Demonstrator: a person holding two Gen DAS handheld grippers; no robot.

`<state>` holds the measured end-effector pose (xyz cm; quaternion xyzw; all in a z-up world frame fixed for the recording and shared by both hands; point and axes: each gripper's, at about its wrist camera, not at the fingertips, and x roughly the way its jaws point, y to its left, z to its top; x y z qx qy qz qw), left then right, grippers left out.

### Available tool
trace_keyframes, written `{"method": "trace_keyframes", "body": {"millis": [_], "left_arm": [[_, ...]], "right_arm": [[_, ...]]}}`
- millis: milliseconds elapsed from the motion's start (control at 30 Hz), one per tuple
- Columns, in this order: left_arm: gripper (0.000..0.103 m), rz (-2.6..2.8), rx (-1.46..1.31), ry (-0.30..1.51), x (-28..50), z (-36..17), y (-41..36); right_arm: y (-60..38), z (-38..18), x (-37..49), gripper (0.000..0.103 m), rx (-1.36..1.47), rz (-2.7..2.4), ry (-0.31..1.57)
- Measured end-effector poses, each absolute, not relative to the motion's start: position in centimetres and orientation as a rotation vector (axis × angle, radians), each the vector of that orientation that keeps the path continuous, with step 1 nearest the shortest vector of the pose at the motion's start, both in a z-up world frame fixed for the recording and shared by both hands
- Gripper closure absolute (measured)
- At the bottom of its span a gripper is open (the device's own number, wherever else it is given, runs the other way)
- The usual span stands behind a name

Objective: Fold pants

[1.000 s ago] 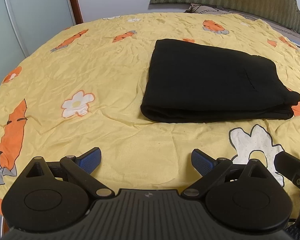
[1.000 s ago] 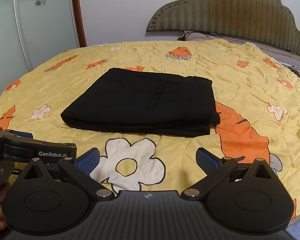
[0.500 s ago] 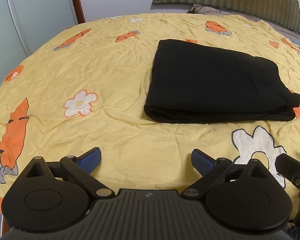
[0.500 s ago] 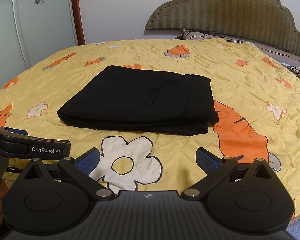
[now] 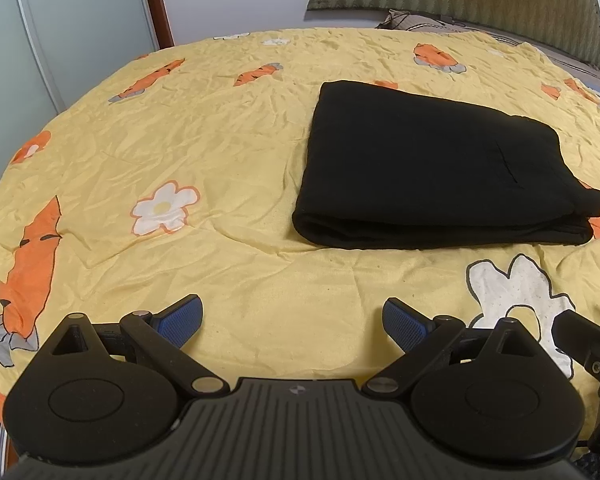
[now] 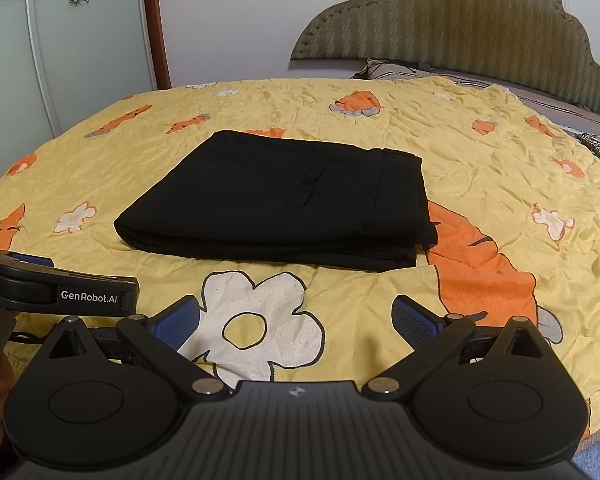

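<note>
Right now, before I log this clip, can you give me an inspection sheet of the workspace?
Surface: wrinkled yellow bedspread with carrot and flower prints, covering the bed.
Job's things: black fabric pants, folded into a flat rectangle, lying on the bedspread.
Clutter: nothing seen.
Grippers: left tool open, empty, short of the pants; right tool open, empty, over a white flower print.
Cables: thin dark cable beside the left tool.
Surroundings: green padded headboard, white wall, frosted glass doors.
</note>
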<state>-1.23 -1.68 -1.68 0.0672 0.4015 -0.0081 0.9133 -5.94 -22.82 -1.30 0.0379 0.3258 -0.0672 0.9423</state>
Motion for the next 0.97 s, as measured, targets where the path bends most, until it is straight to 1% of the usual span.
{"method": "trace_keyframes", "body": {"millis": [833, 967], "left_arm": [[0.005, -0.057, 0.092, 0.826, -0.6, -1.0, -1.0], [0.005, -0.052, 0.087, 0.805, -0.7, -0.3, -0.3]], "right_arm": [[-23.6, -1.0, -5.6, 0.0, 0.068, -0.152, 0.687], [-23.5, -0.1, -5.9, 0.0, 0.085, -0.112, 0.65]]}}
